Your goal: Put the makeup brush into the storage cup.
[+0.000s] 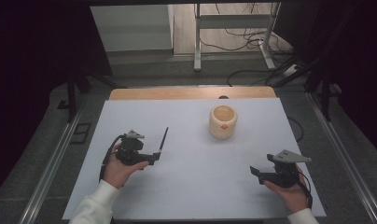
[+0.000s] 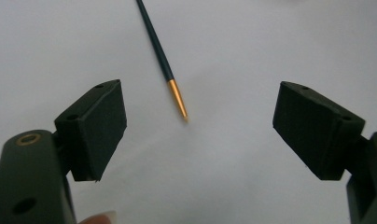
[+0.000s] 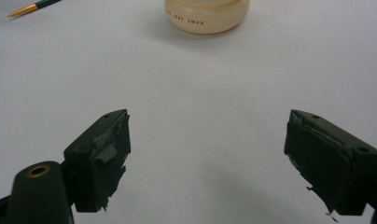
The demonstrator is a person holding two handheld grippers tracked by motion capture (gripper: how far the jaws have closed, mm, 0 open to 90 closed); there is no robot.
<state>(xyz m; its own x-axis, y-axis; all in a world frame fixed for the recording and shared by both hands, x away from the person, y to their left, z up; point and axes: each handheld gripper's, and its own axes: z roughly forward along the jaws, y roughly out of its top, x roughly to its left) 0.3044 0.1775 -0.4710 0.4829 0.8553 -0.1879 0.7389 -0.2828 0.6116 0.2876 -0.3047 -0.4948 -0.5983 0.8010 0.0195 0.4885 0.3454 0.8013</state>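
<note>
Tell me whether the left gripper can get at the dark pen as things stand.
Probably yes. The left gripper is open, and the pen lies flat on the white table just ahead of its jaws, gold tip nearest, with nothing between them.

Your right gripper (image 3: 207,161) hangs over the bare white counter (image 3: 200,93) with its two black jaws spread wide and nothing between them; torn tape shows on both pads. Straight ahead, well apart from the jaws, stands the cream pot (image 3: 206,16) with small red lettering, and the gold-tipped pen (image 3: 30,8) lies at upper left.
</note>
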